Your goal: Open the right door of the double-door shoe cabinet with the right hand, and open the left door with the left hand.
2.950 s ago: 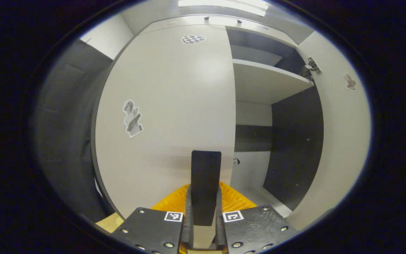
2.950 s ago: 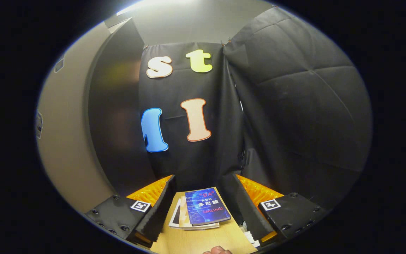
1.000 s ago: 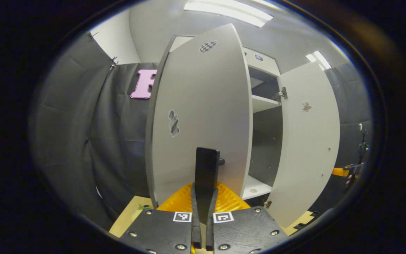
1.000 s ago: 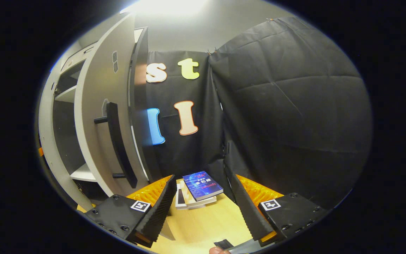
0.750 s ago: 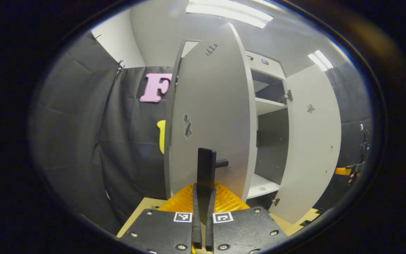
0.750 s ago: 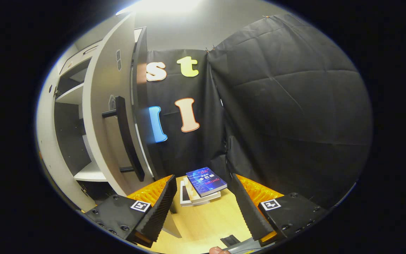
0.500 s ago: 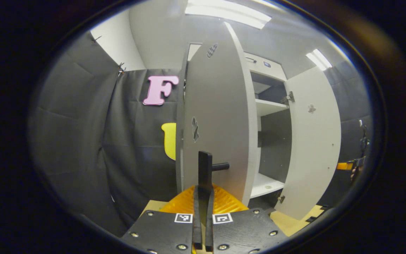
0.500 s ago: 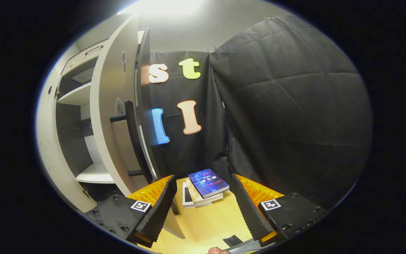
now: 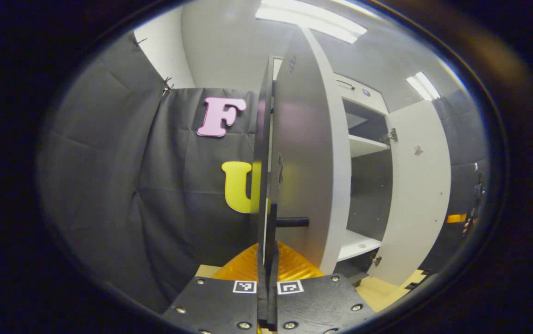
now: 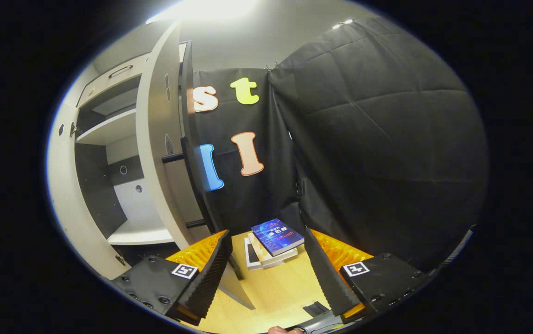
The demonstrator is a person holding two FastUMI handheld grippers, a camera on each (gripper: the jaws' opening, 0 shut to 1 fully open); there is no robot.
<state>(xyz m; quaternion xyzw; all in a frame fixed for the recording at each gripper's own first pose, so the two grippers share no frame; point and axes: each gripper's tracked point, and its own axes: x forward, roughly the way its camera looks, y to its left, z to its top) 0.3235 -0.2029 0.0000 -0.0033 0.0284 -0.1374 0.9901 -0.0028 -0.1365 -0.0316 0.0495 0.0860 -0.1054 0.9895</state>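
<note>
In the left gripper view the left door (image 9: 301, 153) of the pale shoe cabinet (image 9: 364, 144) stands wide open and shows almost edge-on. My left gripper (image 9: 268, 253) is shut on that door's black bar handle (image 9: 272, 218). The right door (image 9: 418, 195) also stands open, showing its inner face. In the right gripper view the right door (image 10: 155, 139) swings out at the left, its black handle (image 10: 196, 181) on the outer face. My right gripper (image 10: 269, 273) is open and holds nothing, just right of and below that handle.
Black cloth walls close in on both sides. A small stack of books (image 10: 276, 239) lies on the wooden floor (image 10: 276, 292) ahead of the right gripper. Bare shelves (image 10: 109, 130) show inside the cabinet. A hand holding the other gripper (image 9: 459, 218) shows at the far right of the left gripper view.
The left door has swung from closed to wide open with my left gripper on its handle. The right gripper, still open, has drawn back from the right door.
</note>
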